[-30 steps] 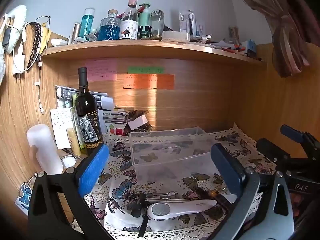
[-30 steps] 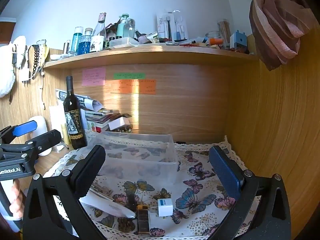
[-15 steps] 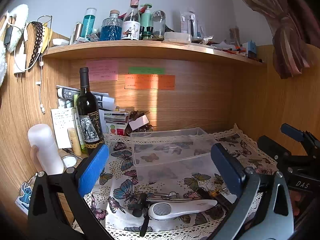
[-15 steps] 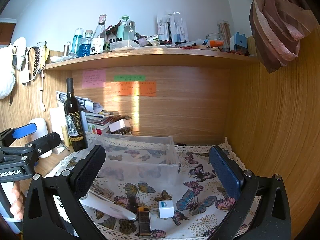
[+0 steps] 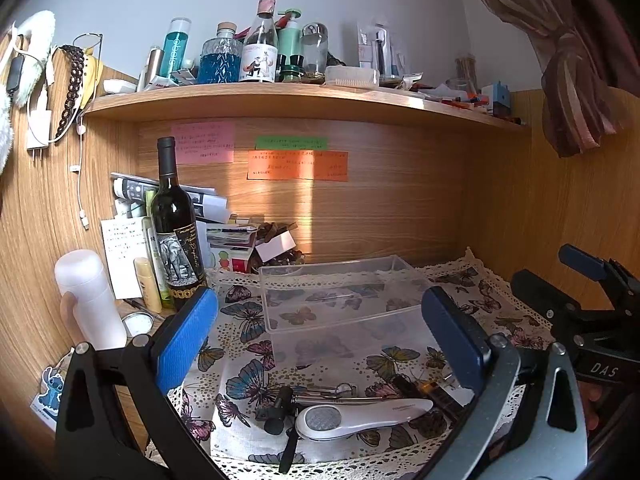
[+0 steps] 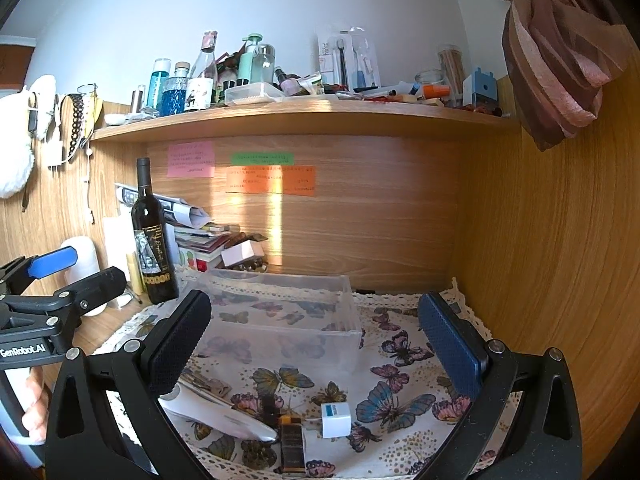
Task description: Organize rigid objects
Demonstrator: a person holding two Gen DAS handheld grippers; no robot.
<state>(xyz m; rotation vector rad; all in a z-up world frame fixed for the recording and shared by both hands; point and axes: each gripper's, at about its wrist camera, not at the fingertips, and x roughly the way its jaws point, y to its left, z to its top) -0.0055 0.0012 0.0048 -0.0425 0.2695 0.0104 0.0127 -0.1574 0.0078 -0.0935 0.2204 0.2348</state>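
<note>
A clear plastic box (image 5: 340, 304) stands empty on the butterfly cloth (image 5: 248, 384); it also shows in the right wrist view (image 6: 280, 320). In front of it lie a white handheld device (image 5: 360, 416), a black tool (image 5: 280, 408), a dark lighter-like item (image 6: 291, 444) and a small white cube (image 6: 335, 420). My left gripper (image 5: 320, 336) is open and empty above the white device. My right gripper (image 6: 312, 344) is open and empty above the cube and dark item.
A dark wine bottle (image 5: 176, 232) and a white bottle (image 5: 90, 300) stand at the left. Papers and small boxes (image 5: 240, 240) are stacked against the back wall. A cluttered shelf (image 5: 280, 96) hangs overhead. The wooden side wall (image 6: 560, 260) is close on the right.
Both grippers have drifted slightly; the view has shifted a little. Nothing was taken hold of or let go.
</note>
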